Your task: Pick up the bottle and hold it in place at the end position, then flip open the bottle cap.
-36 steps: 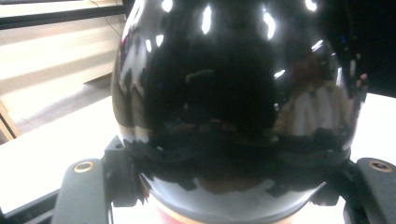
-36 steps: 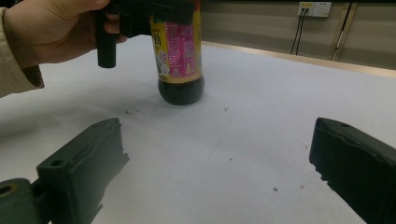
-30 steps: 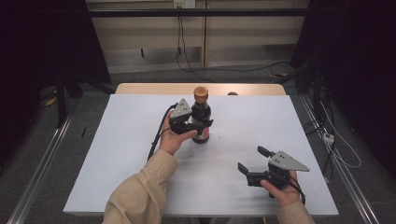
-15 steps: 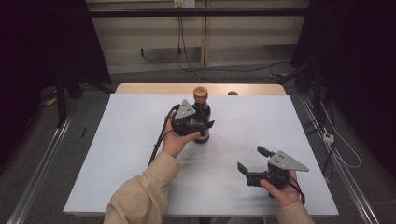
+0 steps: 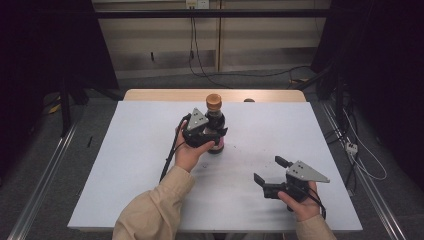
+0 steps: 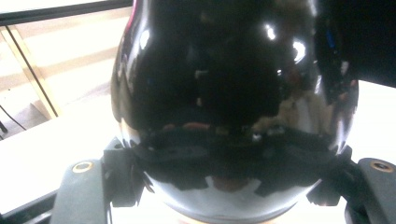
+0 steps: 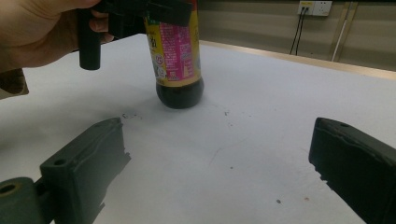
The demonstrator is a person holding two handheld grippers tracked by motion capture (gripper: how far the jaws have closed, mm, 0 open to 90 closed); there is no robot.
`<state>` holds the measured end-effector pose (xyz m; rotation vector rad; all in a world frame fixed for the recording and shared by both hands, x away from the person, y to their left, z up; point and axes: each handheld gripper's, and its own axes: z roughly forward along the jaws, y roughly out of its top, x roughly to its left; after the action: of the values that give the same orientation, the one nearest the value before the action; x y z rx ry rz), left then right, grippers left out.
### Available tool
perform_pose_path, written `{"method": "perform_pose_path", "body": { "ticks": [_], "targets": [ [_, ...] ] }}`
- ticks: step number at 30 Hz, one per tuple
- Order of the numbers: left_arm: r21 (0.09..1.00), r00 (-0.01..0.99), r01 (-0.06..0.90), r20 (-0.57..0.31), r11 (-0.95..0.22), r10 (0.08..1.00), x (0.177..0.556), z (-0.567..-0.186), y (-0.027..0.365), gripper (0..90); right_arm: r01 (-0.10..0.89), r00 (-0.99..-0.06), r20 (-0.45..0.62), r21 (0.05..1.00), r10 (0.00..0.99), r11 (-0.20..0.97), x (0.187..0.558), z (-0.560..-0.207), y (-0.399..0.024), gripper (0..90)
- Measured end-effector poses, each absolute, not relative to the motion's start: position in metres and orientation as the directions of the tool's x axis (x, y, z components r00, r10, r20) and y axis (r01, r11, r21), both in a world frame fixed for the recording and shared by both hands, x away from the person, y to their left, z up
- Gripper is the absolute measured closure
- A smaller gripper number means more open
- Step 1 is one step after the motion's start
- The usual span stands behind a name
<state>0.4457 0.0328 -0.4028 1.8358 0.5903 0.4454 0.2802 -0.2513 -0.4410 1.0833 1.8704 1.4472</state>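
Two claws at desk [image 5: 125,165]: left claw [image 5: 212,134] clamps dark sauce bottle [image 5: 216,131], upright near desk's far edge, steadying it; right claw [image 5: 267,176] spread, idle near front-right corner, aimed toward bottle.

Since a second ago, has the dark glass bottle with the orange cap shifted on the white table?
No. The dark glass bottle with the orange cap stands at the same spot below the table's wooden far edge, the left claw clamped around it.
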Motion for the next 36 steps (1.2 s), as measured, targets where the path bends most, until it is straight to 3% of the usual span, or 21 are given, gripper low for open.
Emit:
{"method": "perform_pose_path", "body": {
  "ticks": [9, 36],
  "targets": [
    [0.948, 0.852, 0.151, 0.018, -0.278, 0.523, 0.454, -0.404, 0.034, 30.3, 0.271, -0.533, 0.064, 0.957, 0.843, 0.099, 0.281, -0.441, -0.254, 3.0],
    [0.947, 0.842, 0.169, 0.005, -0.273, 0.54, 0.454, -0.404, 0.035, 30.1, 0.318, -0.527, 0.106, 0.945, 0.843, 0.08, 0.312, -0.428, -0.236, 3.8]
  ]
}}
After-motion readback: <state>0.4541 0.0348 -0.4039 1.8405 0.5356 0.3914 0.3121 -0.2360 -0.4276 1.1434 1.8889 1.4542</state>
